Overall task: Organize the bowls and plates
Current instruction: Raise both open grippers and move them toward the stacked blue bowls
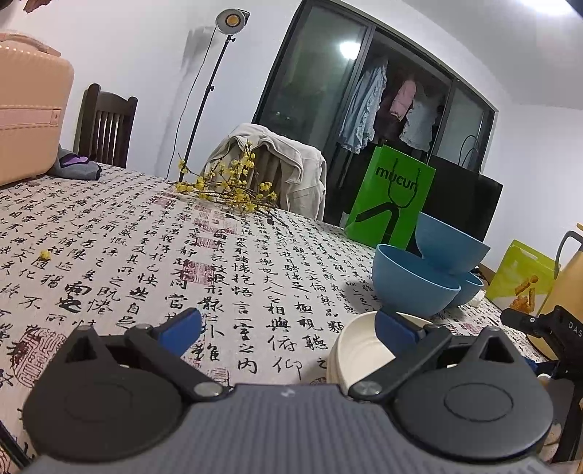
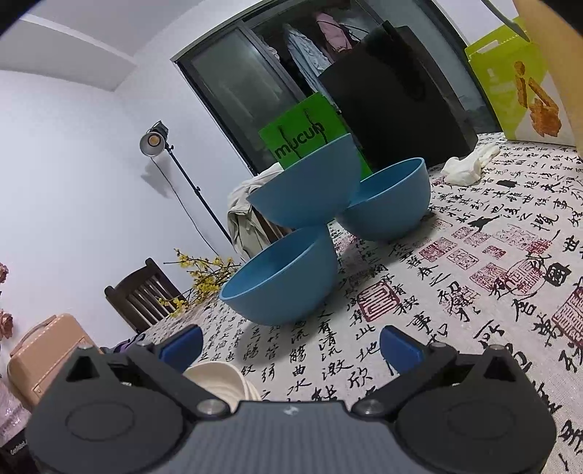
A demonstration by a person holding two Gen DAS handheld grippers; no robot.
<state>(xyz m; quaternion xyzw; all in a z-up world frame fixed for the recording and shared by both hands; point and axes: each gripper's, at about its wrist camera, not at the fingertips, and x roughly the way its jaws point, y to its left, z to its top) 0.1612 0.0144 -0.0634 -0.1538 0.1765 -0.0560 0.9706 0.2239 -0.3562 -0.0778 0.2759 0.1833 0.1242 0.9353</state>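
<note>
Room: white walls, dark glass doors with clothes hanging behind them, a light stand [image 1: 229, 22] in the corner.
Counter: counter [image 2: 473, 291] covered by a cloth printed with black calligraphy and red seals.
Blue bowls: three — the near blue bowl [image 2: 284, 280] and the far blue bowl [image 2: 390, 204] sit on the cloth, and the top blue bowl [image 2: 306, 186] is perched tilted across their rims.
White bowls: a stack of white bowls [image 1: 359, 352] sits on the cloth just in front of the blue ones, close to both grippers.
Left gripper: left gripper [image 1: 288, 326] low over the cloth, fingers spread wide and holding nothing; its right fingertip overlaps the white stack in the left wrist view — contact cannot be told.
Right gripper: right gripper [image 2: 289, 344] faces the blue bowls, fingers spread apart, empty, short of the near blue bowl.
Background items: green bag [image 1: 391, 197] and black bag [image 2: 397, 94] stand behind the bowls; yellow flower sprigs [image 1: 226, 182] lie on the cloth; a jacket-draped chair [image 1: 277, 164] at the far edge; a pink case [image 1: 29, 116] at the left end.
</note>
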